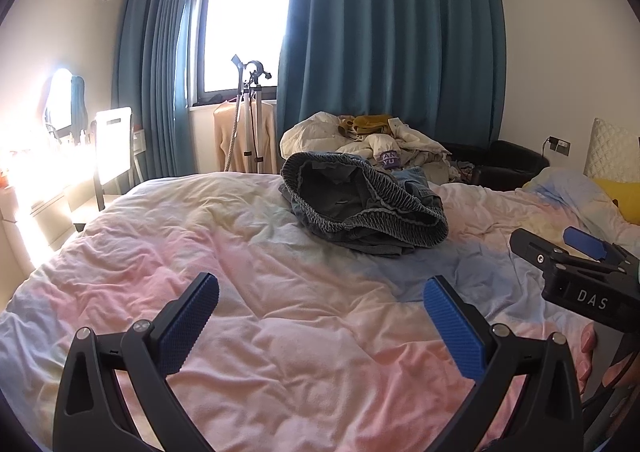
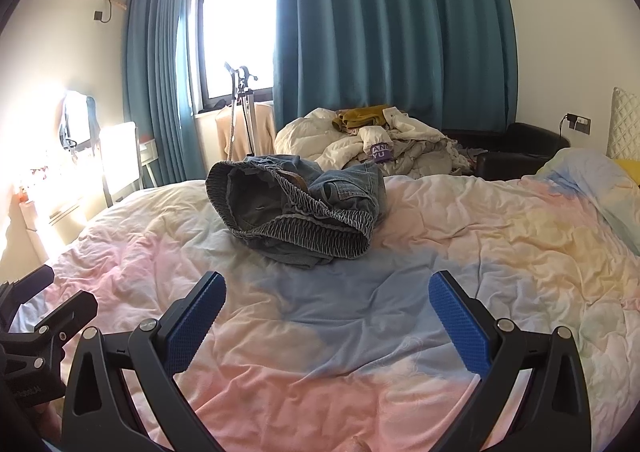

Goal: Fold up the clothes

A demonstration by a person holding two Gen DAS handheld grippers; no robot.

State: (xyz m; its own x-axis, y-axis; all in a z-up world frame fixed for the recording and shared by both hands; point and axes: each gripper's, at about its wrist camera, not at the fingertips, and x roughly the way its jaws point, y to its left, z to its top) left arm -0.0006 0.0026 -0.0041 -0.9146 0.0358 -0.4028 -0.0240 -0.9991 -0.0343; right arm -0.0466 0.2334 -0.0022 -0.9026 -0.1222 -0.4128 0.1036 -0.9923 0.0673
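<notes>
Bare pastel quilted bed (image 2: 340, 332) ahead of both hand-held grippers; only obstacle: crumpled grey-blue denim garment (image 2: 296, 208), laundry pile (image 2: 380, 148) behind.

1. Left wrist view: sits low behind the left claw (image 1: 320, 300), looks forward and slightly down across the bed (image 1: 280, 332) toward the window (image 1: 244, 20) and curtains (image 1: 392, 32).
2. Right wrist view: same heading from behind the right claw (image 2: 326, 296), set just to the right.
3. Each view catches the other claw at its side edge.
4. Shared: bed, crumpled jeans (image 1: 360, 204) mid-distance, clothes pile (image 1: 368, 140) behind, window wall.
</notes>
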